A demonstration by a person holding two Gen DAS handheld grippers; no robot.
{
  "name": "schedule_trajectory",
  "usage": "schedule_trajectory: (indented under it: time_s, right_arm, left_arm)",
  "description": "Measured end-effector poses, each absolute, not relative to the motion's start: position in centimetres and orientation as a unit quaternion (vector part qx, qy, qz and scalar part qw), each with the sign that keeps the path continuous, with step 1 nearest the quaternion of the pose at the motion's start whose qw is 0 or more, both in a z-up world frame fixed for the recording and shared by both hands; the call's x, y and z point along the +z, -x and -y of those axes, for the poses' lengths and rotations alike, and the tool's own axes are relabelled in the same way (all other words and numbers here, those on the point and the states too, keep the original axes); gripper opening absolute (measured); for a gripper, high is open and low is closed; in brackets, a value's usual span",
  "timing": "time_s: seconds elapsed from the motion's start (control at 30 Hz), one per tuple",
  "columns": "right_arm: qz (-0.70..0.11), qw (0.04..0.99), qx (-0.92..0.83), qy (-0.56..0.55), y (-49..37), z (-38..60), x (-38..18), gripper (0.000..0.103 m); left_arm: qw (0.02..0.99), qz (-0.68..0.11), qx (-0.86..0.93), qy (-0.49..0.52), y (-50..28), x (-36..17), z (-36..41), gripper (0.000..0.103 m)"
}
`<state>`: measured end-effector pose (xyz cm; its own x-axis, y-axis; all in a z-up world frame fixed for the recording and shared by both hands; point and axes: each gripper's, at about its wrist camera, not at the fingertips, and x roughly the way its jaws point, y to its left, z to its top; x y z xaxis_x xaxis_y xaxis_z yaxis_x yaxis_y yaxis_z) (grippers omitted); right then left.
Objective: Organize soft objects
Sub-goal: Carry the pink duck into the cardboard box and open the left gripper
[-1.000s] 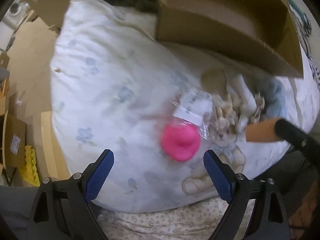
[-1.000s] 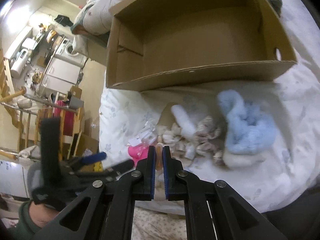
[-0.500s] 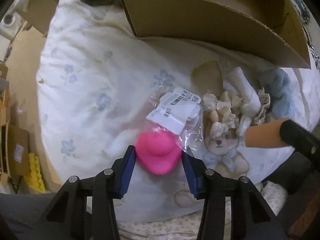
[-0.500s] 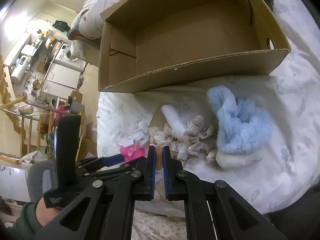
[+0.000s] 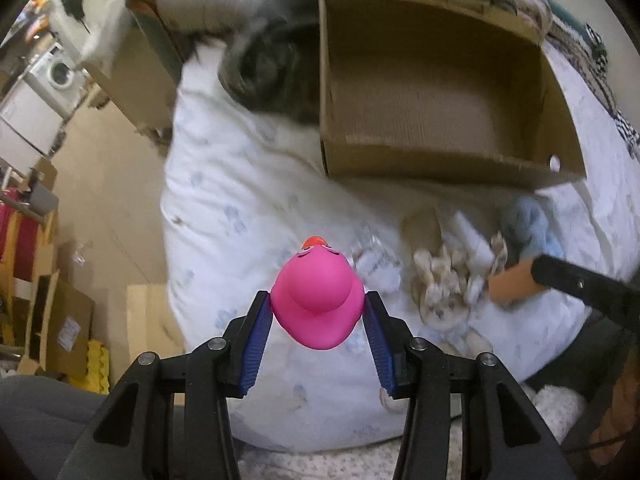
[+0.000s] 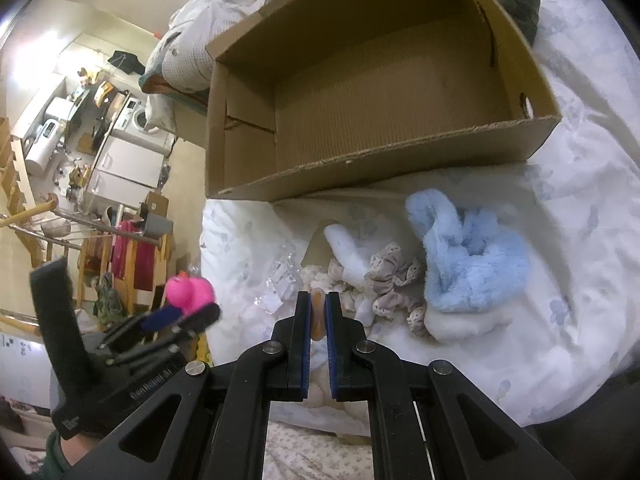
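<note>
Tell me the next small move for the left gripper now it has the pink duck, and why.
Probably carry it forward and to the right, over the near wall of the cardboard box. The left gripper is shut on the pink rubber duck, which is lifted off the bedding, and the box looks empty. The right gripper is pinching something orange beside the sock pile, so keep left of it.

A: What colours stand out?

B: A hot-pink duck [image 5: 318,300] with an orange-red beak, between blue finger pads [image 5: 256,346] on black gripper frames. The box [image 6: 384,80] is plain brown cardboard.

A: And the bedding?

B: A white duvet [image 6: 580,184] with faint blue flowers. A pale blue fluffy toy [image 6: 468,260] lies beside cream ruffled fabric [image 6: 390,276], possibly speckled.
</note>
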<state>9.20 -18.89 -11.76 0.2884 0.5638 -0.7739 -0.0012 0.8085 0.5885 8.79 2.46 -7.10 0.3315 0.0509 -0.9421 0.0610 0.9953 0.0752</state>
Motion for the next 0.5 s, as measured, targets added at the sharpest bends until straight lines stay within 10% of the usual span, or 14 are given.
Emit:
schedule_trajectory:
  time_s: [0.5]
  right_arm:
    - [-0.530, 0.786, 0.173, -0.268, -10.7, 23.1, -6.7, 0.009]
  left_arm:
    - [0.847, -0.530, -0.027, -0.026, -11.3, -2.8, -0.7, 0.043]
